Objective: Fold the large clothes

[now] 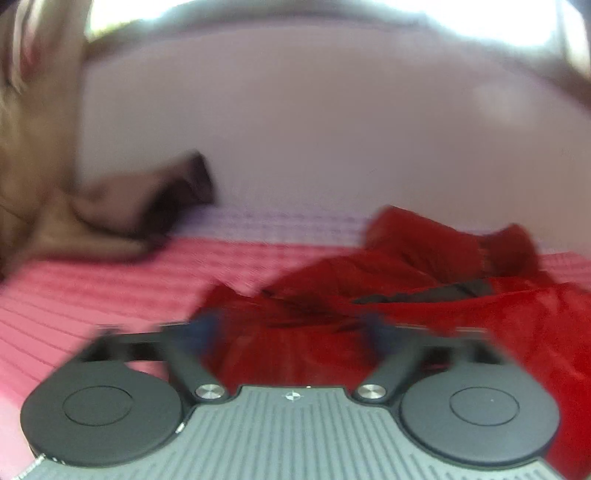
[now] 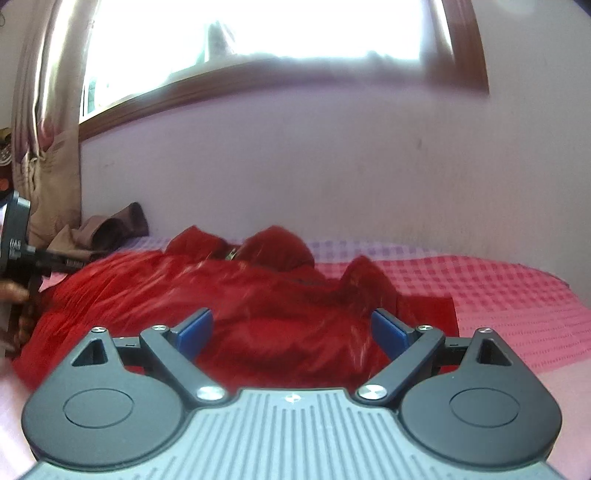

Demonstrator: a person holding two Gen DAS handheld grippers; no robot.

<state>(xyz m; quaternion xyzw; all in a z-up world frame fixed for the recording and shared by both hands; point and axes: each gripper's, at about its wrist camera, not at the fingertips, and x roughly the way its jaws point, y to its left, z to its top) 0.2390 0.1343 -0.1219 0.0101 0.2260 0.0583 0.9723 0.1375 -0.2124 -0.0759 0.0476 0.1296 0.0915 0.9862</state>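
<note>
A shiny red padded jacket [image 2: 229,295] lies crumpled on a pink checked bed cover [image 2: 509,302]. In the right wrist view my right gripper [image 2: 293,330] is open, its blue pads [image 2: 388,330] spread just above the near part of the jacket, holding nothing. The left gripper's body [image 2: 16,236] shows at the far left of that view, beside the jacket's left end. In the blurred left wrist view the jacket [image 1: 424,280] lies ahead and to the right, and my left gripper [image 1: 290,332] is open over its near edge, empty.
A brown garment [image 2: 110,229] lies bunched at the back left of the bed, by a beige curtain [image 2: 51,147]. A pale wall [image 2: 332,166] and a wood-framed window [image 2: 258,33] stand behind the bed. The bed's right edge drops away at far right.
</note>
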